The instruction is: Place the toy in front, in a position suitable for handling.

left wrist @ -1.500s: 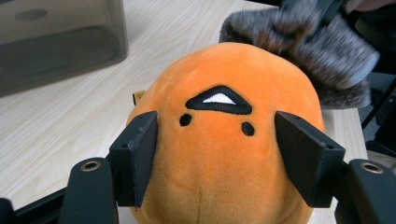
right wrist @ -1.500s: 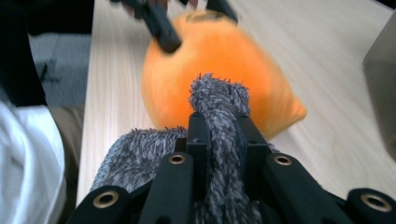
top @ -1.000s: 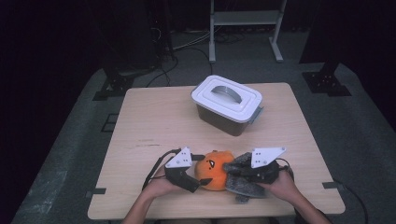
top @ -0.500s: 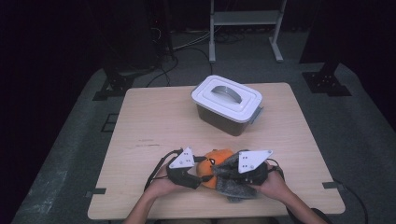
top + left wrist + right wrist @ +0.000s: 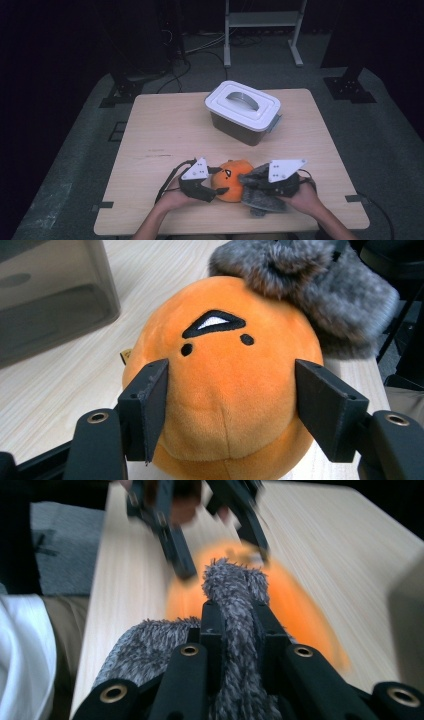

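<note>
An orange plush toy [image 5: 231, 177] with a stitched face lies near the table's front edge. My left gripper [image 5: 216, 190] holds it: the jaws have just been closing, and both pads [image 5: 152, 395] now press into the plush's [image 5: 227, 380] sides. My right gripper [image 5: 250, 181] is shut on a grey furry piece [image 5: 260, 200], pinching a fold of it [image 5: 232, 580] between the jaws and holding it against the plush's right side. In the left gripper view the grey fur [image 5: 310, 285] rests on the top far side of the plush. The right gripper view is blurred.
A lidded plastic box [image 5: 243, 111] with a white handle lid stands at mid-table, beyond the plush. The wooden table [image 5: 165, 125] has bare room on its left half. A metal rack [image 5: 262, 20] and stands sit on the floor behind.
My right gripper has carried the grey fur leftward against the plush. My left gripper's jaws have closed onto the plush's sides; that hand has stayed put.
</note>
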`<action>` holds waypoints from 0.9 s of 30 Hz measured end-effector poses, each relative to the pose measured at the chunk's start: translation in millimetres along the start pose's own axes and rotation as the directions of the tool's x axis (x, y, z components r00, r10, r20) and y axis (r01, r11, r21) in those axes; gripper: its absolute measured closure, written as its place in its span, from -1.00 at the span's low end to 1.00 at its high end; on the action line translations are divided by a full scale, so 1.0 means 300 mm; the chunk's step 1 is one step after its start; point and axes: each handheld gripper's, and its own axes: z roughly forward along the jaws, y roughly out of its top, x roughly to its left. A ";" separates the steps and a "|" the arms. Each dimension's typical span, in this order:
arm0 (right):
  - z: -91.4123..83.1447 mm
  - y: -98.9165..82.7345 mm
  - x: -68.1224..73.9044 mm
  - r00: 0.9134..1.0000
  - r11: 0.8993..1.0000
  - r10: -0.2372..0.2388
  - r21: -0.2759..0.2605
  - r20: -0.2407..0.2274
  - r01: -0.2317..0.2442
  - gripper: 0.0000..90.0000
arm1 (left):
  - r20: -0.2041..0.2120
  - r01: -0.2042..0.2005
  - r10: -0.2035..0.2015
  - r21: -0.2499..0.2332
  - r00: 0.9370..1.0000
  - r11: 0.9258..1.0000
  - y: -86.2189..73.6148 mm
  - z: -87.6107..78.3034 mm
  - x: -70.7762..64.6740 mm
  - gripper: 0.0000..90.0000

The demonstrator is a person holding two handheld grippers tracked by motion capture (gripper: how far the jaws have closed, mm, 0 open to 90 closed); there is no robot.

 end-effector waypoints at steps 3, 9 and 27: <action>0.065 0.047 0.013 0.998 0.999 -0.053 0.008 -0.019 0.054 0.73 | -0.004 -0.011 0.011 0.014 1.000 1.000 -0.004 -0.005 0.001 -0.29; 0.048 0.003 0.013 0.999 1.000 -0.025 0.006 -0.025 0.025 0.74 | 0.001 -0.011 0.011 0.007 1.000 1.000 -0.016 -0.011 0.004 -0.28; 0.058 0.016 -0.087 0.987 0.990 0.131 -0.041 -0.089 -0.135 0.54 | 0.040 -0.149 0.149 -0.015 0.988 0.989 -0.023 -0.003 -0.023 -0.22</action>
